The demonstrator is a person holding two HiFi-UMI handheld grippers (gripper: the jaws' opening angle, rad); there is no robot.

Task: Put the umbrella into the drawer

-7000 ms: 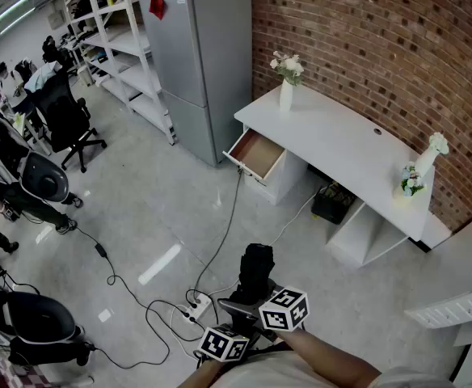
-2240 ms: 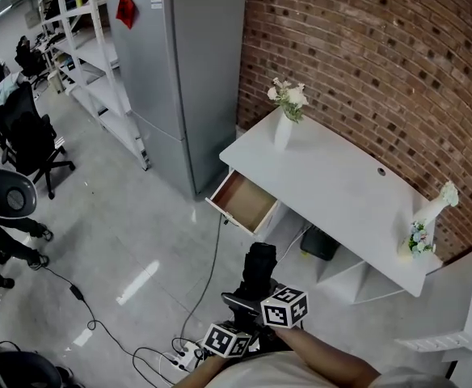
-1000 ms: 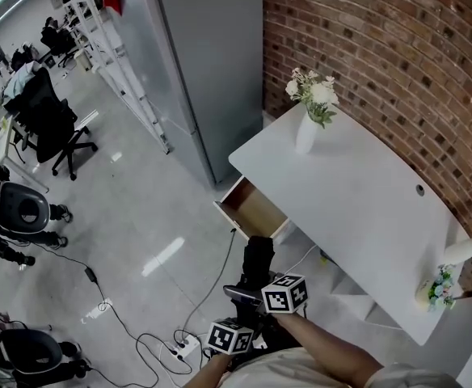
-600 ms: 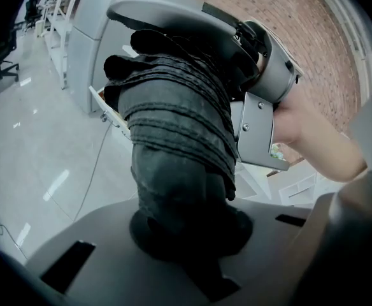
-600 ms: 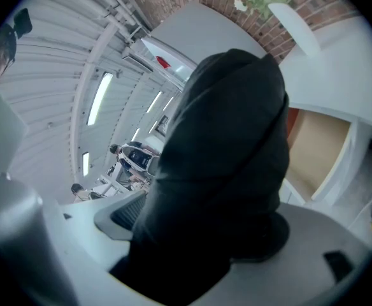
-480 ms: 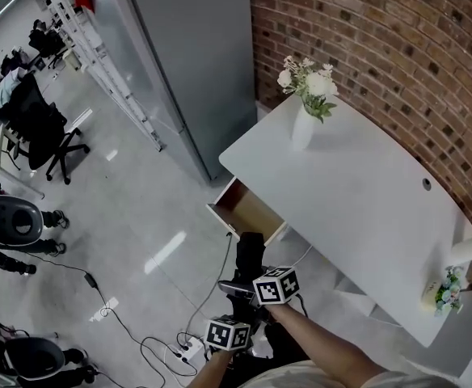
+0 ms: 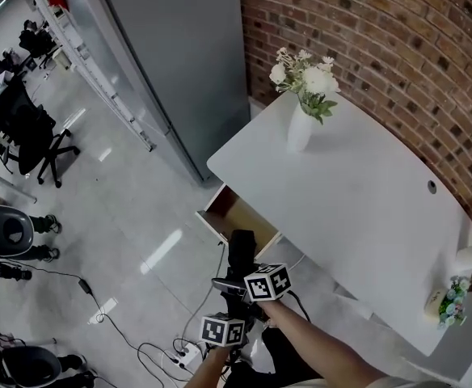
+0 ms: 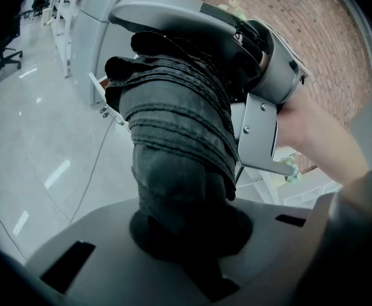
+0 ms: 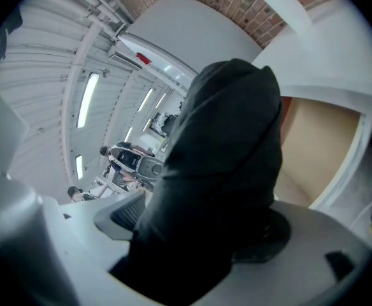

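Note:
A folded black umbrella (image 7: 241, 253) is held upright between both grippers, just in front of the open wooden drawer (image 7: 224, 209) of the white desk. Its top reaches the drawer's front edge in the head view. My left gripper (image 7: 238, 307) is shut on the umbrella's (image 8: 176, 139) lower end. My right gripper (image 7: 233, 281) is shut on the umbrella a little higher, and its grey fingers (image 8: 173, 14) wrap over the fabric. In the right gripper view the umbrella (image 9: 221, 171) fills the middle, with the drawer's pale inside (image 9: 320, 139) behind it to the right.
The white desk (image 7: 341, 200) stands against a brick wall and carries a white vase of flowers (image 7: 301, 128) and a smaller one (image 7: 450, 301). A grey fridge (image 7: 179, 71) stands left of the desk. Cables and a power strip (image 7: 183, 347) lie on the floor by my feet.
I have come closer to the desk. Both grippers have sunk and carried the umbrella forward, from in front of the drawer up to its front edge.

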